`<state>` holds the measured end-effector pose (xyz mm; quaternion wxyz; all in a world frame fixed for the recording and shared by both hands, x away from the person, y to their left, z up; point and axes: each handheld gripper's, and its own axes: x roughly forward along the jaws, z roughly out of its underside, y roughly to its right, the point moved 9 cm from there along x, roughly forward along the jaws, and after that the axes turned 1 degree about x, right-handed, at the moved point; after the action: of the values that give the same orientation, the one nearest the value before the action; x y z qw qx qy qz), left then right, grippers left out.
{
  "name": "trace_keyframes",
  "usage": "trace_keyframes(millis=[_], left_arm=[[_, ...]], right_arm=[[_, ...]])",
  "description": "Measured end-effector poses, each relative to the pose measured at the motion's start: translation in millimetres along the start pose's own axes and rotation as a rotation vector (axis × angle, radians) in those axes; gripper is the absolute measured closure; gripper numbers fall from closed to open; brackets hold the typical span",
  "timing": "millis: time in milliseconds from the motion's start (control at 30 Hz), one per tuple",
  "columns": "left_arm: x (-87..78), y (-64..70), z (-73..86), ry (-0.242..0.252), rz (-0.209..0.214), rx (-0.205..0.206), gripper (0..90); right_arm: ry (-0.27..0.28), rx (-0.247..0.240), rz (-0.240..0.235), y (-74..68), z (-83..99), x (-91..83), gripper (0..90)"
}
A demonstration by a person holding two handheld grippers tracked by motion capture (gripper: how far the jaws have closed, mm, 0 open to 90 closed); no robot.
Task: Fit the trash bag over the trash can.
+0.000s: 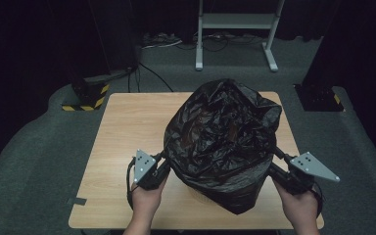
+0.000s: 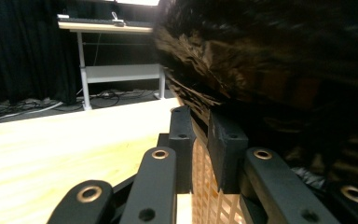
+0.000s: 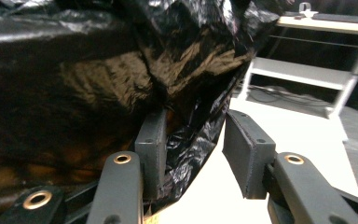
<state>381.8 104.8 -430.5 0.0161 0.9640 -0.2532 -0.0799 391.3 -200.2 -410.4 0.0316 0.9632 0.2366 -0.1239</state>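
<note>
At the table's [image 1: 122, 132] near edge, the left hand [image 1: 144, 203] and right hand [image 1: 301, 205] flanked a pale lattice basket [image 2: 205, 186] draped in a black bag [image 1: 223, 139]; its contents were hidden. The left gripper [image 2: 204, 140] had its jaws narrowly apart at the bag's hem. The right gripper's [image 3: 193, 149] jaws stood wide apart around loose plastic.

The bag [image 1: 223, 142] sits on the table [image 1: 127, 132], right of centre and toward the near edge — left gripper [image 1: 159, 164] at its left side, right gripper [image 1: 279, 159] at its right; a stand [image 1: 235, 29] behind the table.
</note>
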Motion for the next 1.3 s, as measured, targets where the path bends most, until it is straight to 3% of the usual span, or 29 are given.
trace_keyframes(millis=[67, 133, 167, 200, 233, 267, 300, 333, 400, 467, 500, 633, 733, 767, 800, 833, 867, 967, 1033, 1100, 1133, 1167, 1200, 1233, 1267, 1300], left_arm=[[-13.8, 12.8, 4.0, 0.014, 0.022, 0.015, 79.5], [-21.9, 17.3, 6.7, 0.033, 0.029, 0.021, 76.4], [-25.7, 8.1, 11.5, 0.030, -0.012, 0.045, 74.8], [-25.7, 8.1, 11.5, 0.030, -0.012, 0.045, 74.8], [-19.1, -12.7, 14.3, 0.004, -0.049, 0.012, 74.6], [-19.1, -12.7, 14.3, 0.004, -0.049, 0.012, 74.4], [-4.3, -28.8, 11.9, -0.018, -0.070, 0.010, 73.8], [-4.3, -28.8, 11.9, -0.018, -0.070, 0.010, 73.0], [14.2, -34.9, 9.1, -0.049, -0.070, 0.022, 72.3], [26.7, -30.6, 6.9, -0.057, -0.051, 0.019, 71.5], [30.4, -20.8, 5.4, -0.044, -0.027, 0.036, 71.0], [25.7, -7.4, 6.1, -0.032, -0.009, 0.067, 72.1], [17.5, -0.1, 7.2, -0.032, -0.019, 0.072, 74.4], [8.5, 8.1, 9.0, -0.027, -0.014, 0.075, 74.6], [8.5, 8.1, 9.0, -0.027, -0.014, 0.075, 74.8], [-1.3, 19.9, 11.6, -0.021, 0.004, 0.085, 74.8], [-1.3, 19.9, 11.6, -0.021, 0.004, 0.085, 74.5], [-15.1, 41.5, 17.0, -0.010, 0.046, 0.106, 70.7], [-20.3, 41.7, 19.5, -0.014, 0.022, 0.114, 69.0], [-26.1, 28.4, 17.3, -0.001, -0.023, 0.083, 66.9], [-28.8, 19.5, 14.0, 0.010, -0.041, 0.055, 66.3], [-34.0, 3.1, 0.5, 0.046, -0.064, 0.005, 61.7], [-34.0, 3.1, 0.5, 0.046, -0.064, 0.005, 58.2], [-37.2, -4.2, -13.4, 0.084, -0.070, -0.020, 58.2], [-38.4, -6.7, -23.2, 0.110, -0.071, -0.030, 51.7], [-38.9, -6.2, -50.5, 0.169, -0.055, -0.028, 49.4]], right_arm=[[0.002, 0.008, -0.022, 8.9, -1.1, 11.7, 58.8], [-0.004, 0.001, -0.028, 17.1, -3.3, 20.0, 54.3], [-0.014, 0.002, -0.001, 24.1, -6.4, 19.4, 51.0], [-0.014, 0.002, -0.001, 24.1, -6.4, 19.4, 51.0], [0.005, 0.013, 0.037, 28.2, -8.7, 9.1, 49.7], [0.005, 0.013, 0.037, 28.2, -8.7, 9.1, 49.7], [0.010, 0.014, 0.077, 27.9, -4.8, -7.2, 48.6], [0.010, 0.014, 0.077, 27.9, -4.8, -7.2, 48.6], [0.001, 0.014, 0.090, 21.4, 3.8, -24.1, 47.5], [0.004, 0.039, 0.080, 9.7, 14.0, -39.7, 47.4], [-0.012, 0.033, 0.067, -3.6, 23.7, -48.1, 47.4], [-0.006, 0.005, 0.029, -18.5, 21.3, -44.5, 47.0], [-0.010, -0.003, 0.036, -17.4, 17.3, -35.6, 49.5], [-0.004, -0.002, 0.046, -8.6, 15.5, -27.2, 51.1], [-0.004, -0.002, 0.046, -8.6, 15.5, -27.2, 51.1], [0.008, -0.008, 0.040, 4.9, 13.8, -17.7, 50.9], [0.008, -0.008, 0.040, 4.9, 13.8, -17.7, 50.9], [0.003, -0.030, 0.027, 33.9, 10.5, 2.5, 47.6], [-0.018, -0.043, 0.051, 46.6, 11.3, 9.8, 47.7], [-0.037, -0.030, 0.079, 58.7, 12.7, 12.3, 47.7], [-0.037, -0.031, 0.086, 59.9, 12.8, 11.5, 47.7], [-0.032, -0.025, 0.101, 60.9, 13.6, 6.0, 47.7], [-0.032, -0.025, 0.101, 60.9, 13.6, 6.0, 47.7], [-0.032, -0.028, 0.107, 59.8, 14.3, 2.8, 47.6], [-0.034, -0.042, 0.123, 57.0, 15.8, -3.0, 47.7], [-0.033, -0.040, 0.129, 55.7, 16.1, -5.9, 47.6]])
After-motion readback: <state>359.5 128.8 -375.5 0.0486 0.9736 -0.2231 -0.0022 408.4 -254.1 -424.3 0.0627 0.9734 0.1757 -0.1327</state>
